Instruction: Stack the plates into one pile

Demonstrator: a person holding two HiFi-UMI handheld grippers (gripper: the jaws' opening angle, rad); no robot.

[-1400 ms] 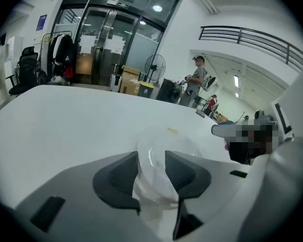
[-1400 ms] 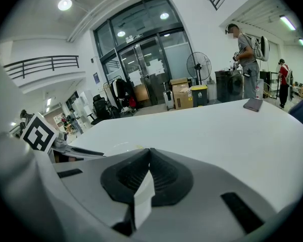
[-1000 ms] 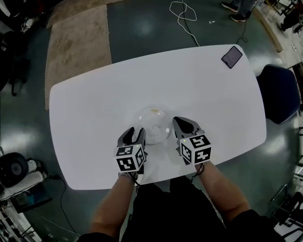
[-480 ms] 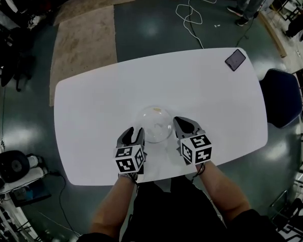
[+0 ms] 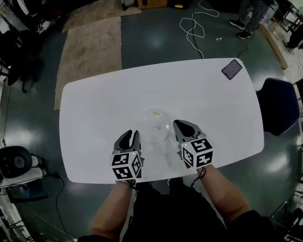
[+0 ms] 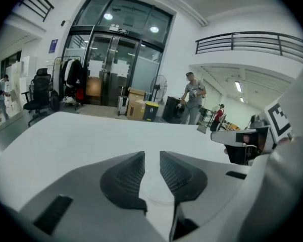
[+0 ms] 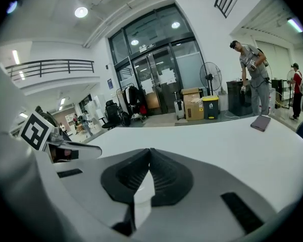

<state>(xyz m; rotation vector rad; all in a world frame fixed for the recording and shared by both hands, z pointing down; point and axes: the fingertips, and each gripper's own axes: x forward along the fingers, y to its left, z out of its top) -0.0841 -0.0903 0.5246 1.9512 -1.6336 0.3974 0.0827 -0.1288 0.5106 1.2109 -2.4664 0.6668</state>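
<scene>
A pile of clear plates [image 5: 154,126] sits on the white table [image 5: 101,110], a little nearer its front edge than its middle. My left gripper [image 5: 131,135] hovers just left of the pile and near it. Its jaws have just been closing and keep a narrow gap, with nothing between them. In the left gripper view the clear plates [image 6: 158,198] show only as a faint rim below the left gripper [image 6: 151,158]. My right gripper [image 5: 181,124] hangs beside the pile's right edge. In its own view the right gripper [image 7: 150,153] is shut and holds nothing.
A dark phone [image 5: 232,69] lies at the table's far right corner. A blue chair [image 5: 278,105] stands off the right end. On the floor beyond are a rug [image 5: 88,49], a white cable [image 5: 192,26] and boxes. A person [image 5: 252,4] stands at the back.
Both grippers have risen and drawn back slightly from the pile. The left gripper's jaws stand closer together than before. The plates have not moved.
</scene>
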